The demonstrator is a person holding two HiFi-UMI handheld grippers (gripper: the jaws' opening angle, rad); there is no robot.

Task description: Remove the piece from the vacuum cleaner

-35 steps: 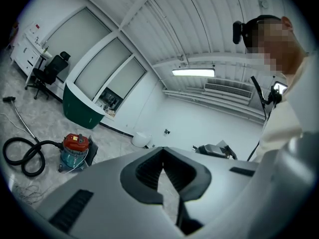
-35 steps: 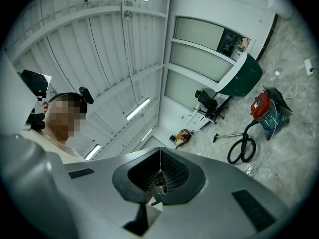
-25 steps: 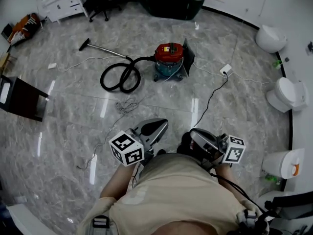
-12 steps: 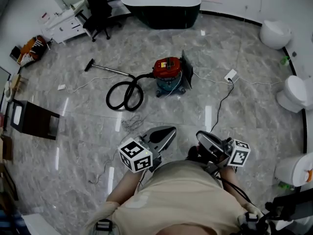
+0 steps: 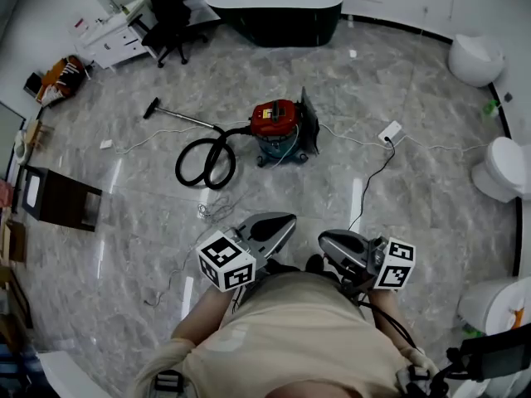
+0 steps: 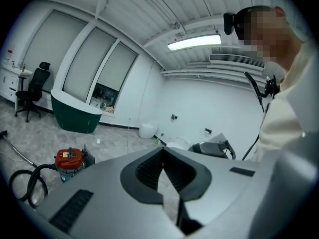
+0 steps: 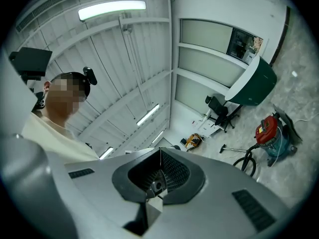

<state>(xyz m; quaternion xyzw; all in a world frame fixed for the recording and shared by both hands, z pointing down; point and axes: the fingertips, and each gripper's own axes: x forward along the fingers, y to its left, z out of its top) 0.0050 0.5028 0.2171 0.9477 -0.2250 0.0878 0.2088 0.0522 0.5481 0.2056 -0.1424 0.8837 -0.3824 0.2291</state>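
Note:
The vacuum cleaner (image 5: 274, 121) has a red top and a teal body and stands on the marble floor, well ahead of me. Its black hose (image 5: 203, 162) loops to the left and runs into a metal wand (image 5: 181, 118) that ends in a floor nozzle (image 5: 151, 106). My left gripper (image 5: 278, 222) and right gripper (image 5: 332, 243) are held close to the person's chest, far from the vacuum. Both are shut with nothing between the jaws. The vacuum (image 6: 70, 159) is small at the lower left of the left gripper view. It (image 7: 266, 128) lies at the right of the right gripper view.
A dark bathtub (image 5: 274, 7) stands at the back, with an office chair (image 5: 170, 7) and a white cabinet (image 5: 112, 36) to its left. Toilets (image 5: 474, 58) line the right wall. A dark box (image 5: 62, 199) sits at the left. A power strip (image 5: 388, 131) and cables (image 5: 211, 210) lie on the floor.
The head view has shifted, so the vacuum sits a little lower and further left in it. Both grippers stay shut near the chest.

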